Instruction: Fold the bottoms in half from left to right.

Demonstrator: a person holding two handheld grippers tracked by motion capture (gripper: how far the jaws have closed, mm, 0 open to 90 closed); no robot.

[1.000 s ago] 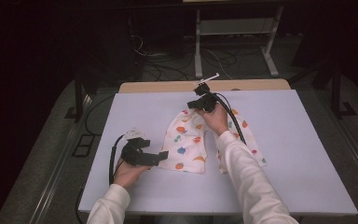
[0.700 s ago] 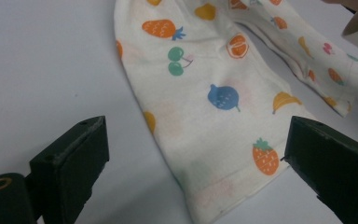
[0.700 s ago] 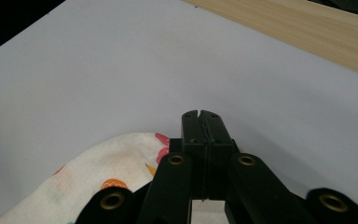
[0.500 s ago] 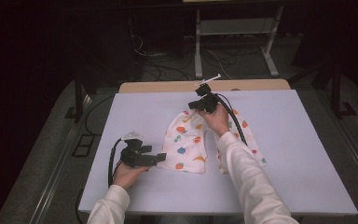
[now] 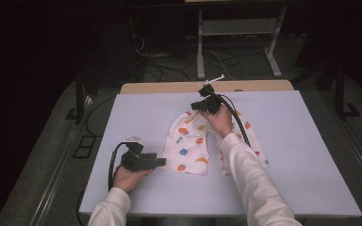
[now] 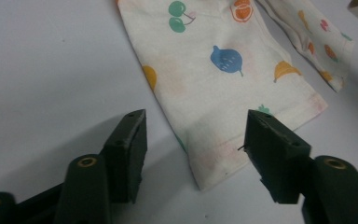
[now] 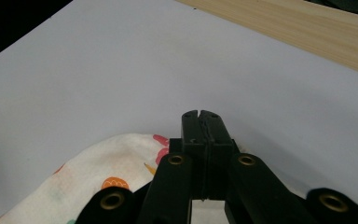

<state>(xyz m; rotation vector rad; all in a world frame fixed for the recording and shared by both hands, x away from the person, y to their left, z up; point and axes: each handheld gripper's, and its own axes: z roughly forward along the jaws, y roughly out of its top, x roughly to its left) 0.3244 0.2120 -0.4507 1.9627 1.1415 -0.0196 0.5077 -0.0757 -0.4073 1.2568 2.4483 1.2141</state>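
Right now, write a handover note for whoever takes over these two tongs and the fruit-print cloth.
Left tongs: open, have just been closing, straddling the near hem corner of the cloth, pads not yet on it.
Right tongs: shut at the cloth's far end; whether fabric is pinched is hidden.
Cloth lies flat on the table, its second leg under the right sleeve.
Done: both tongs positioned.
Left: close the left tongs on the hem.

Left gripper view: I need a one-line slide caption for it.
Left gripper, jaws just closing but not yet touching, straddles the hem corner of the fruit-print cloth.

Table [image 5: 136, 117] brightly lit — surroundings dark, close views perhaps slightly soft.
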